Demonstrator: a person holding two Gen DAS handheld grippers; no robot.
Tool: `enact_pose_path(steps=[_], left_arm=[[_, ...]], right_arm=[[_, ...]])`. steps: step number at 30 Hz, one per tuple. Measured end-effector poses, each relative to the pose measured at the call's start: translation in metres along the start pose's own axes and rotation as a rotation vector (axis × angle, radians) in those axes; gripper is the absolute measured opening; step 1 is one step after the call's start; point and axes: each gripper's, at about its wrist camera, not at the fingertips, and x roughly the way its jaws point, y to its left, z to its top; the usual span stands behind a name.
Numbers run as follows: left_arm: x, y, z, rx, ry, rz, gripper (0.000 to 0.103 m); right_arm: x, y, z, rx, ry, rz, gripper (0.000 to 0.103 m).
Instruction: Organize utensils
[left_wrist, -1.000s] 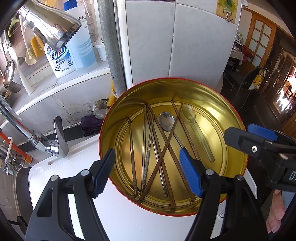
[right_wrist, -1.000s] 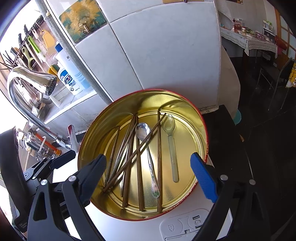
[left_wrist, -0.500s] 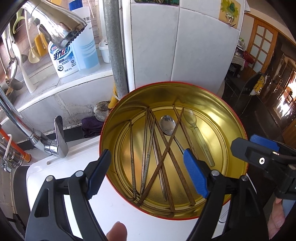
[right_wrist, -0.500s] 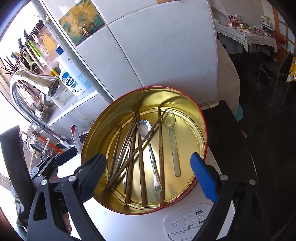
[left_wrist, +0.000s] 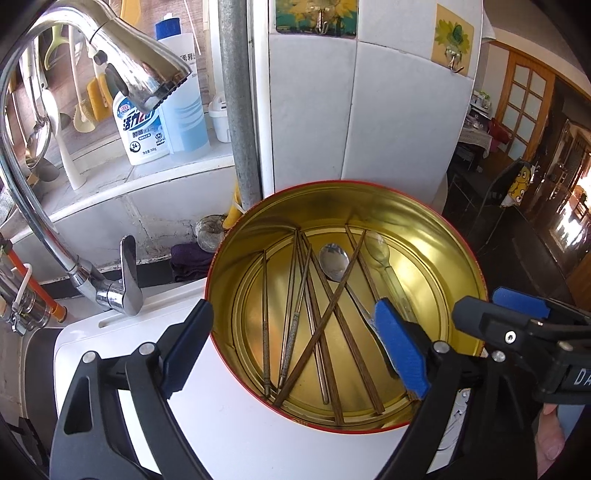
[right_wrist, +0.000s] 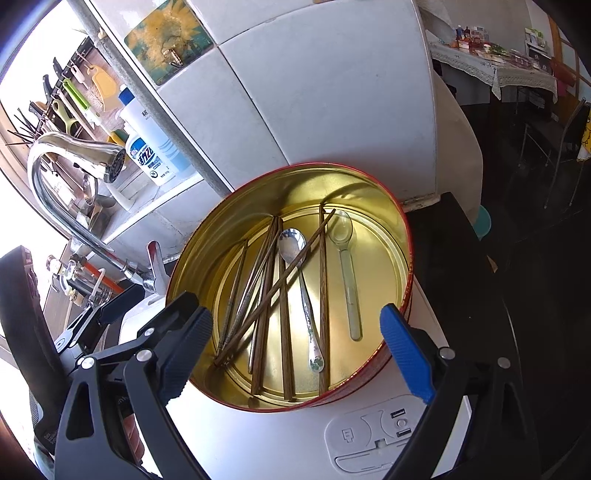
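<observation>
A round gold tin (left_wrist: 417, 206) with a red rim (right_wrist: 369, 177) stands on a white appliance top (left_wrist: 236, 424). Inside lie several wooden and metal chopsticks (left_wrist: 314, 325) (right_wrist: 269, 295), a metal spoon (left_wrist: 334, 260) (right_wrist: 291, 240) and a clear plastic spoon (left_wrist: 376, 253) (right_wrist: 343, 236). My left gripper (left_wrist: 295, 350) is open and empty above the tin's near edge. My right gripper (right_wrist: 295, 350) is open and empty, also above the near edge; it shows at the right of the left wrist view (left_wrist: 517, 325).
A chrome faucet (left_wrist: 136, 70) (right_wrist: 77, 151) arches over the sink at left. Detergent bottles (left_wrist: 162, 99) stand on a ledge behind. A grey pipe (left_wrist: 240, 110) and white tiled wall (left_wrist: 369, 129) rise just behind the tin. Dark floor drops away at right.
Both grippers have drawn back and risen a little from the tin, so it sits lower and smaller in both views. Both stay open. The utensils have not moved.
</observation>
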Motion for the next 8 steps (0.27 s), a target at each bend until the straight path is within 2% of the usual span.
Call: enact_pose_path(steps=[3,5,8], left_arm=[[-0.013,-0.011,-0.001,-0.006,-0.027,-0.017,0.087],[-0.027,-0.021,-0.004,-0.003,-0.06,-0.052,0.087],[-0.046,-0.039,-0.015,0.015,-0.101,-0.211,0.092]], right_arm=[[-0.014,-0.01,-0.003,0.007,-0.026,0.03,0.093],[-0.034,-0.02,-0.008,0.019,-0.076,0.068,0.093],[-0.07,-0.046,-0.026,0.07,-0.177,0.114,0.096]])
